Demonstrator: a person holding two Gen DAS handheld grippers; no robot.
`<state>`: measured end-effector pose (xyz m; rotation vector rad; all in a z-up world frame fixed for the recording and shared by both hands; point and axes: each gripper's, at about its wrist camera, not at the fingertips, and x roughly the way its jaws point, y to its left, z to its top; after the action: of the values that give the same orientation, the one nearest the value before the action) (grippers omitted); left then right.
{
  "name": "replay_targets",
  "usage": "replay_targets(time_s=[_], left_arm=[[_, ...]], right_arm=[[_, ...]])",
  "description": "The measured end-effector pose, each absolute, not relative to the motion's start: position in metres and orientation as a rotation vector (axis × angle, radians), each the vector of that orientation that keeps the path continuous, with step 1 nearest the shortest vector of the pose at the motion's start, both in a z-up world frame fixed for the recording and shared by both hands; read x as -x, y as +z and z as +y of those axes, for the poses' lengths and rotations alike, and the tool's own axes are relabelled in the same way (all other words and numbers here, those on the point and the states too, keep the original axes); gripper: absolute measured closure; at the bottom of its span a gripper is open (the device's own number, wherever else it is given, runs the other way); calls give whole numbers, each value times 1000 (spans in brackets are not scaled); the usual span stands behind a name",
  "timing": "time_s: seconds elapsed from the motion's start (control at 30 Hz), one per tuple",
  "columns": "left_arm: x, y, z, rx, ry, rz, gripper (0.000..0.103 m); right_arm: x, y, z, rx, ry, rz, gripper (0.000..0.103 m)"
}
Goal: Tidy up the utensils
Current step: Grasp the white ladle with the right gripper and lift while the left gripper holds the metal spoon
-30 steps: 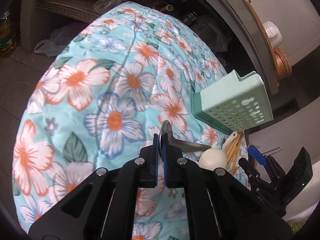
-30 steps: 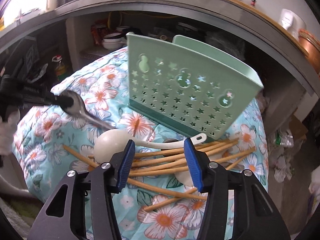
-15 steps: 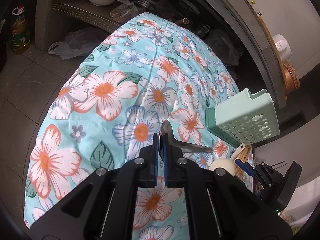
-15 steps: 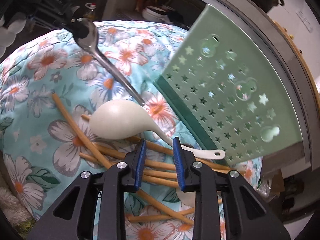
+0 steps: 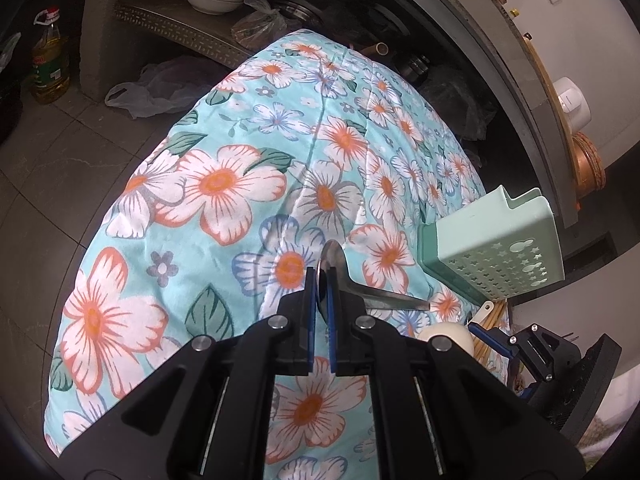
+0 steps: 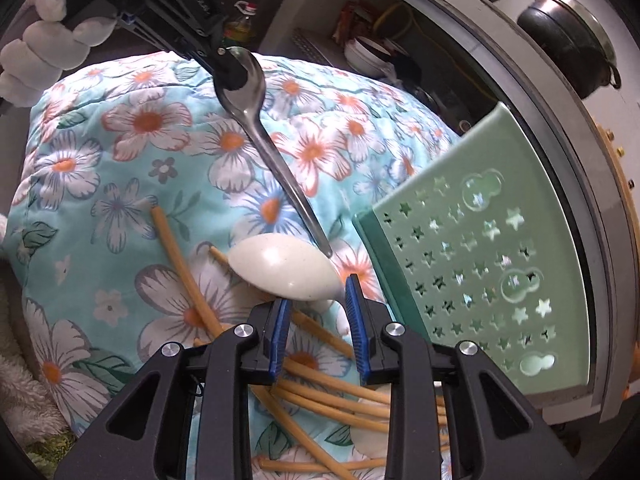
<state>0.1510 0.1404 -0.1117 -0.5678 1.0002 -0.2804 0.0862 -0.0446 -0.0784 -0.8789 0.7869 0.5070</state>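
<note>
Our left gripper [image 5: 320, 280] jaws stay clenched on the metal spoon [image 6: 256, 120] bowl. Right gripper [image 6: 316, 308] jaws, narrower than a second ago, straddle the white spoon [image 6: 284, 268] neck; contact unclear.

right gripper [image 6: 316, 312]: jaws narrower than a second ago; rolled, and now lower and nearer the cloth.
white spoon [image 6: 286, 266]: a second ago beyond the fingertips, now its bowl just at them, its neck between the blue pads [image 6: 280, 336]; whether they press it cannot be told.
</note>
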Motion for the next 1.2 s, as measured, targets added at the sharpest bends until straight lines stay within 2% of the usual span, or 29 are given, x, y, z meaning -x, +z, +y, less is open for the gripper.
replay_targets(time_s=[0.17,0.23,0.33,0.47,0.67,1.0,1.2], left_arm=[[-149,-111,140,566,-272,994,99],[-148,-109,139,560,-265,985,99],[-145,-105,138,543,-251,965,99],[-137,-93,139,518,-225,920,100],[-121,-49,148,464,-179,777,101],[-106,71,129,345,-285,403,101],[-126,100,64,120,-355,380,101]], right_arm=[[-82,-88,-34,997,521,729,76],[-82,-92,-32,1042,511,700,80],[-81,-87,-32,1031,506,680,95],[-82,-75,-37,956,505,661,96],[-88,-39,-55,746,446,626,98],[-91,46,-122,308,317,502,98],[-95,91,-177,99,277,421,98]])
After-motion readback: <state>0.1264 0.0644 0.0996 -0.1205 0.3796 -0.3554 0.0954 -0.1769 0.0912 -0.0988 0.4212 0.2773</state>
